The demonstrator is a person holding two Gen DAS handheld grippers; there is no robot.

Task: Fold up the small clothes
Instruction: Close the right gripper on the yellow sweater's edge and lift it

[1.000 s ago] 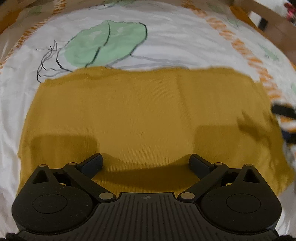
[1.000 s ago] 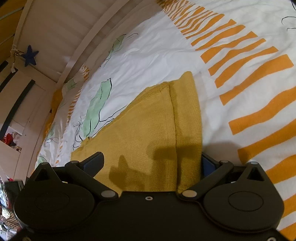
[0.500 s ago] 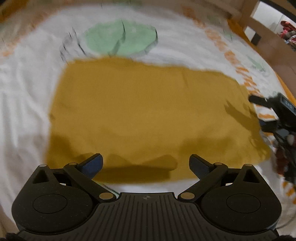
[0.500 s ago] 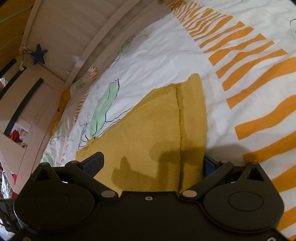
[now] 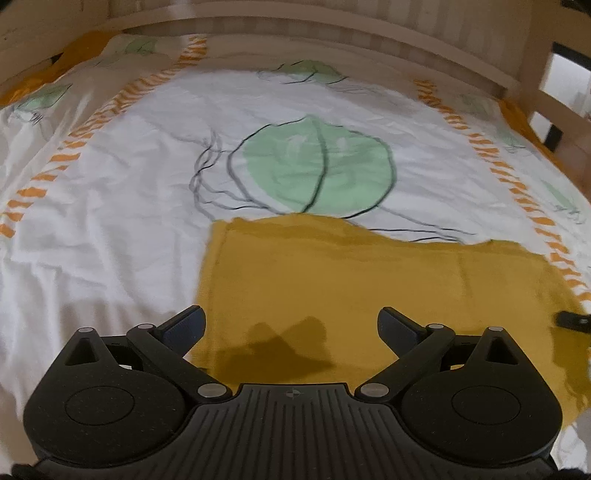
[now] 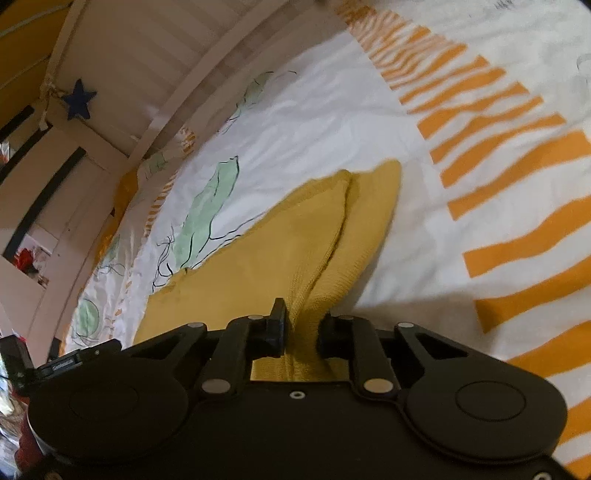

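Bedding [image 5: 110, 229] in white with orange stripes and green leaves covers the bed inside a wooden rail [image 5: 332, 33], and the yellow cloth [image 5: 369, 288] lies flat on it below the left gripper's [image 5: 291, 325] wide jaws, while the right gripper [image 6: 301, 332] is closing on its bunched edge.

No legible text, number or brand is showing in either view. A small crosshair mark [image 5: 291, 394] is sitting on the ribbed black housing at lower centre of the left wrist view. Pale lettering on a black device [image 6: 62, 365] at lower left of the right wrist view is reading too blurred to make out.
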